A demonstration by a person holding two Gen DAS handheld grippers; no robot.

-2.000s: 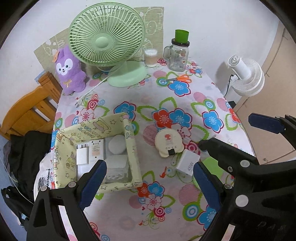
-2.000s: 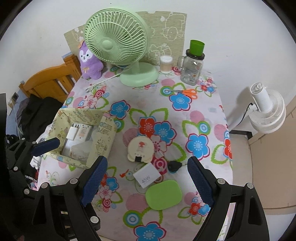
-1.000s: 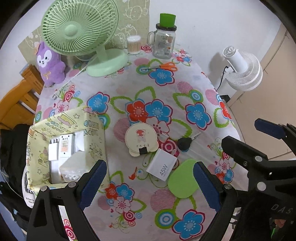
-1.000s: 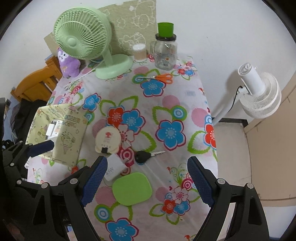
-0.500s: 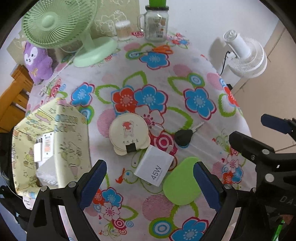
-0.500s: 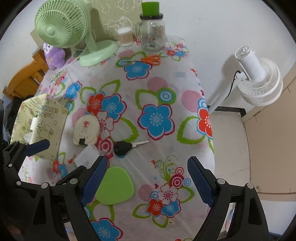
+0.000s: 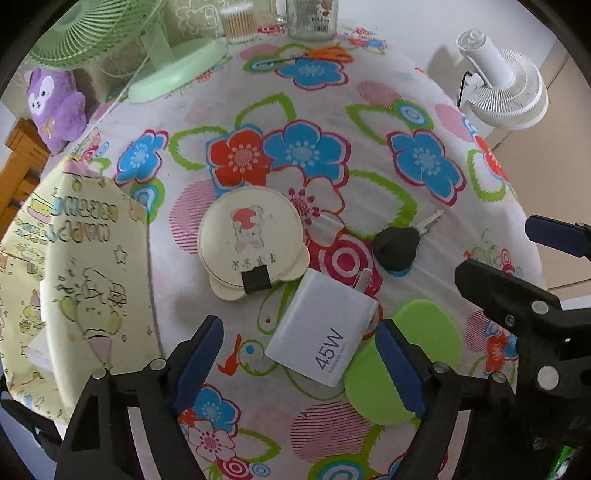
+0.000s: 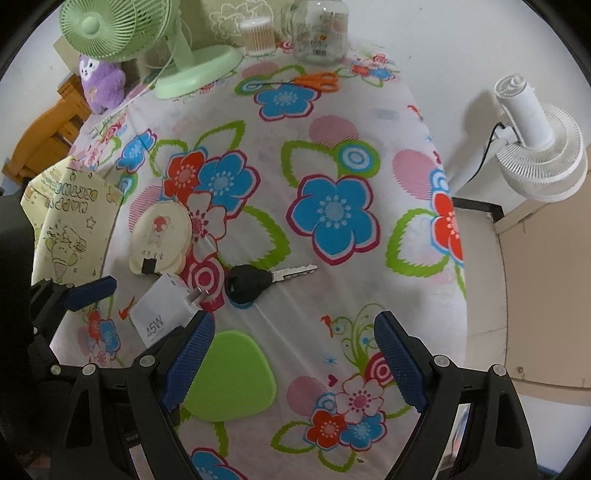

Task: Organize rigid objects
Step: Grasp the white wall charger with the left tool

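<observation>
A white 45W charger point(image 7: 325, 328) lies on the flowered tablecloth. My left gripper point(image 7: 299, 362) hovers just over it, its jaws closing with the charger's near end between them and the pads clear of it. Beside the charger are a cream round case point(image 7: 251, 240), a black-headed key point(image 7: 397, 247) and a green rounded pad point(image 7: 424, 339). My right gripper point(image 8: 295, 362) stands open above the cloth, its left finger over the green pad point(image 8: 229, 376), with the key point(image 8: 251, 282) ahead of it. A yellow patterned box point(image 7: 74, 277) stands at the left.
At the table's far end are a green desk fan point(image 7: 170, 70), a purple plush point(image 7: 55, 103), orange scissors point(image 7: 325, 55), a glass jar point(image 7: 312, 18) and a cotton swab tub point(image 7: 236, 22). A white floor fan point(image 7: 506, 96) stands beyond the right table edge; a wooden chair point(image 7: 18, 155) is at the left.
Both grippers have sunk toward the table, so the charger, key and green pad look larger and nearer. The left jaws have narrowed around the charger. The right jaws keep their width.
</observation>
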